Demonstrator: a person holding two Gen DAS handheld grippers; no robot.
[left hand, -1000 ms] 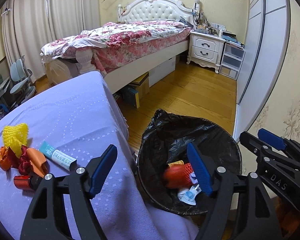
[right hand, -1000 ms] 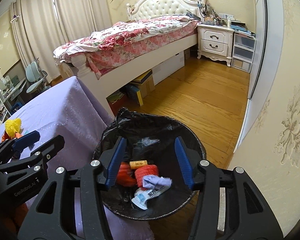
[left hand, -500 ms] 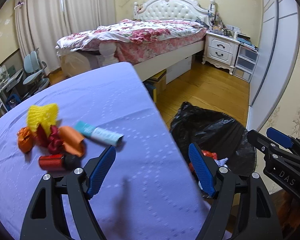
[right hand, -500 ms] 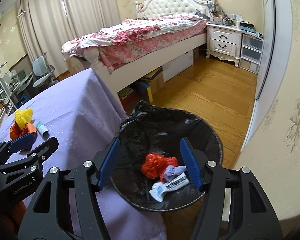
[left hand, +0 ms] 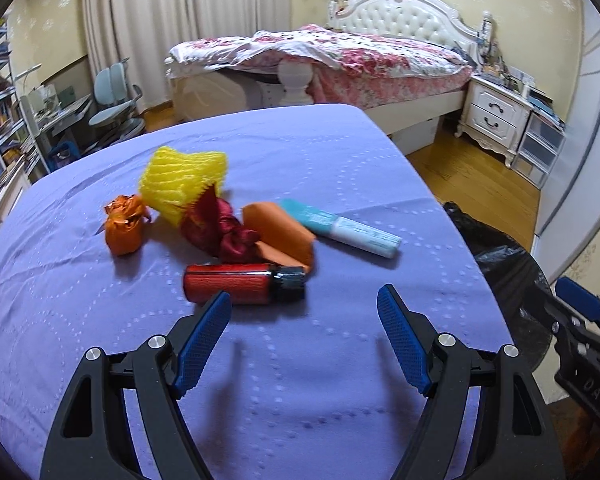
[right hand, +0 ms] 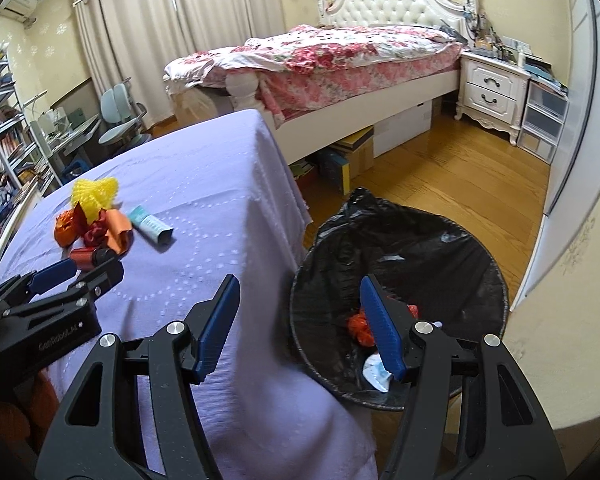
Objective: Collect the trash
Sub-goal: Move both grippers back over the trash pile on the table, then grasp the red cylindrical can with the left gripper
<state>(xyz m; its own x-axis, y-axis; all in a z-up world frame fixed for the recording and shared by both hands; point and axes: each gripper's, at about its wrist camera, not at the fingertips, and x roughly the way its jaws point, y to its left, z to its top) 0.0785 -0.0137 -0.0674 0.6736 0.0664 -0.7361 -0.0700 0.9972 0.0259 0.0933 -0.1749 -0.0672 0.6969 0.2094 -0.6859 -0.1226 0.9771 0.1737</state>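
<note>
Trash lies in a cluster on the purple-clothed table: a red bottle with a black cap, yellow foam netting, a dark red ribbon, orange wrappers and a teal-and-white tube. My left gripper is open and empty, just short of the red bottle. My right gripper is open and empty, over the table's edge beside the black-bagged bin, which holds red netting and white wrappers. The cluster also shows in the right wrist view.
The bin stands on the wooden floor just right of the table. A bed and a white nightstand stand beyond. Chairs and shelves stand at the far left.
My left gripper has swung left from above the bin to the trash cluster on the table. My right gripper has shifted left, from over the bin to the table's edge.
</note>
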